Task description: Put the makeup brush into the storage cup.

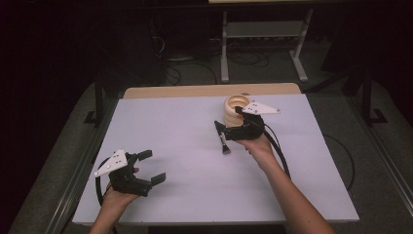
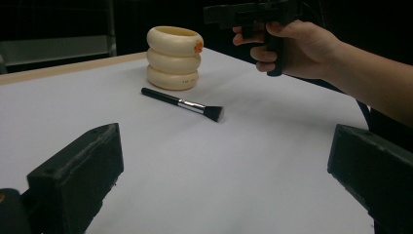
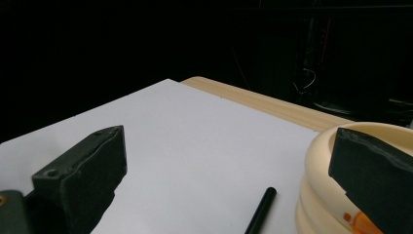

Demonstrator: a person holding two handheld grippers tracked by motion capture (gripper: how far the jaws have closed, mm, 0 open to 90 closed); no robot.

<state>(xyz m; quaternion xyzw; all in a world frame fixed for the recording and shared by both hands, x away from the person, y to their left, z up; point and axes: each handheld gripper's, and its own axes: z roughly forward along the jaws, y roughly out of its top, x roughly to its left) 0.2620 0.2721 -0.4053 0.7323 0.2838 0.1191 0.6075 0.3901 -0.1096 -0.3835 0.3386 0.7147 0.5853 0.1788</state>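
A brush (image 1: 223,140) is lying flat on the table (image 1: 185,126), just in front of and to the left of a ringed holder (image 1: 235,111) that is standing toward the far edge. The right gripper (image 1: 229,130) is hovering over the brush, beside the holder. The left gripper (image 1: 151,168) is sitting well apart, near the table's front left corner.
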